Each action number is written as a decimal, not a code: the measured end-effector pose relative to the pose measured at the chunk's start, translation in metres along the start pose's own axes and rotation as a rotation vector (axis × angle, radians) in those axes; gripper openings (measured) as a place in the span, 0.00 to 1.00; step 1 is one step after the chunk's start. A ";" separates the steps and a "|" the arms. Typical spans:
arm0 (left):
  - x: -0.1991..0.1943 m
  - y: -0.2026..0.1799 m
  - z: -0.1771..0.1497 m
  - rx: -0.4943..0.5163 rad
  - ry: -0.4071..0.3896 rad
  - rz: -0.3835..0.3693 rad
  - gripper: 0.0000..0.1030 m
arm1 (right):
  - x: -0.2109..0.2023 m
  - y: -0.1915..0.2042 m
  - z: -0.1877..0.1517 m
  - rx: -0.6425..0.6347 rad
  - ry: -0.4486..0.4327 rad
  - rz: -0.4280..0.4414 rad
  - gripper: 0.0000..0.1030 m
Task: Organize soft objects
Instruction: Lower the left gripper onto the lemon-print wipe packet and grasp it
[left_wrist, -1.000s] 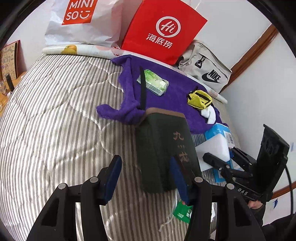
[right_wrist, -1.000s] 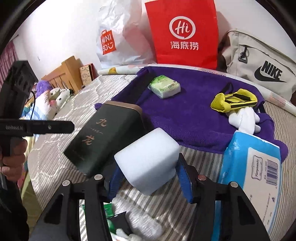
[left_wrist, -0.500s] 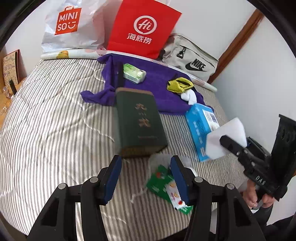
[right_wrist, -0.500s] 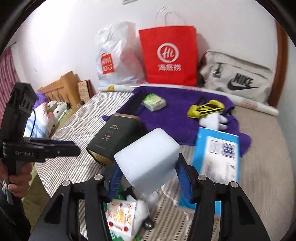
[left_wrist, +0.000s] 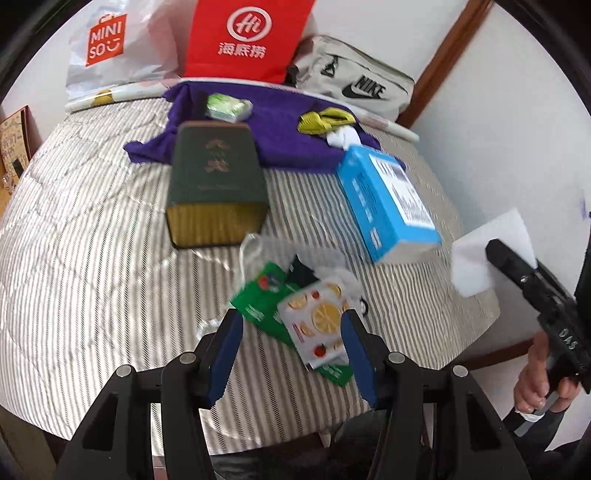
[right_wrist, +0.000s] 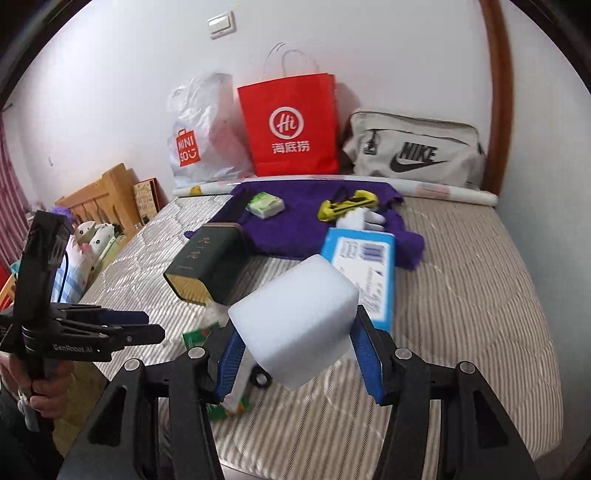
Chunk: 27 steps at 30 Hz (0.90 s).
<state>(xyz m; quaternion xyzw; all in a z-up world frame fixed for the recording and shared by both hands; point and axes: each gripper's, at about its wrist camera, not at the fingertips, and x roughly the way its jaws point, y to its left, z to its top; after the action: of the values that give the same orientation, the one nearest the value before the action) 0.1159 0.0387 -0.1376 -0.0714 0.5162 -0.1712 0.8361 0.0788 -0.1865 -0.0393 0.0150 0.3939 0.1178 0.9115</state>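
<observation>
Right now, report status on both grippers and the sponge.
Right gripper shut on white sponge, lifted clear. Left gripper open, empty, above snack packets. Nothing blocking.

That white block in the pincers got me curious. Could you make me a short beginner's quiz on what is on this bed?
1. True or false: the right gripper holds the white sponge block.
2. What lies nearest the left gripper? A) snack packets B) green box C) blue tissue pack
3. Fill in: the yellow item rests on the ______ towel.

Key: 1 true; 2 A; 3 purple.
</observation>
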 end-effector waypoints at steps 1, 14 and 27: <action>0.003 -0.003 -0.004 0.009 0.005 0.002 0.51 | -0.003 -0.002 -0.004 0.007 -0.001 -0.001 0.53; 0.047 -0.038 -0.016 0.105 0.042 0.023 0.58 | -0.011 -0.027 -0.026 0.065 -0.002 0.000 0.53; 0.075 -0.055 -0.013 0.140 -0.012 0.134 0.71 | 0.001 -0.037 -0.037 0.088 0.040 -0.023 0.53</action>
<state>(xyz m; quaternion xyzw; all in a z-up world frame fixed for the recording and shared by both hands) 0.1228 -0.0389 -0.1898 0.0207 0.5014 -0.1501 0.8518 0.0603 -0.2246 -0.0704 0.0480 0.4170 0.0901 0.9031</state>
